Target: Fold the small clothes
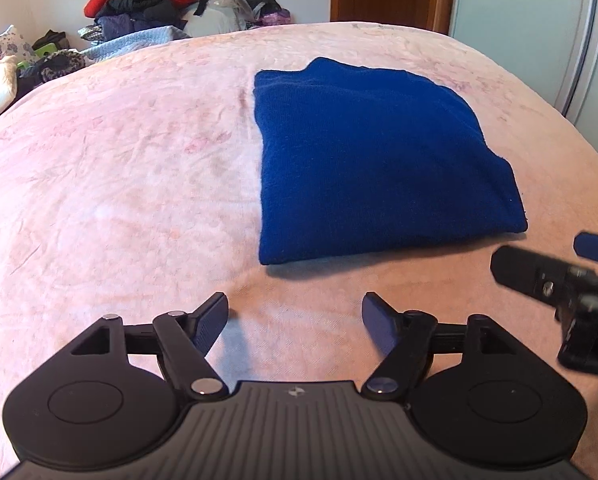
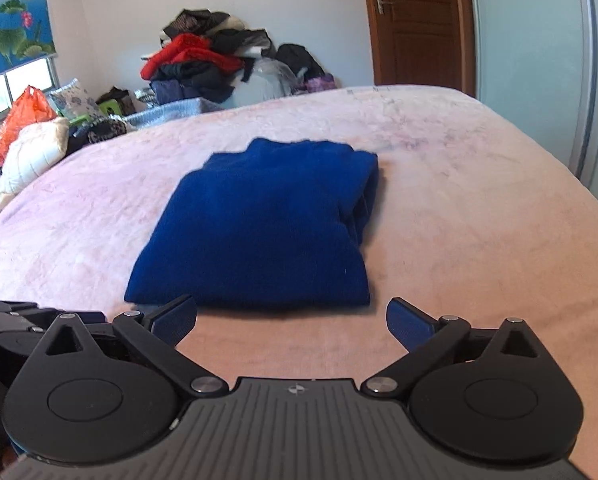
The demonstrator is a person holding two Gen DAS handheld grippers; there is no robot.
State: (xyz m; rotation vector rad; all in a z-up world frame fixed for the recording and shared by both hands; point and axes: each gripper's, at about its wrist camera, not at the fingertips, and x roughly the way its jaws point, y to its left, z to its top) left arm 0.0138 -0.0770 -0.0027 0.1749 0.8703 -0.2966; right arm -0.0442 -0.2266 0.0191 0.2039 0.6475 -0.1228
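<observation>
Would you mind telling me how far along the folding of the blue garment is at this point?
Done, by the look of it: the blue garment lies as a compact folded rectangle on the pink bedspread, its layered edges stacked on one side. In hand: nothing; the left tongs and right tongs are both open and empty, just short of it. Left: perhaps the clothes pile behind the bed.
</observation>
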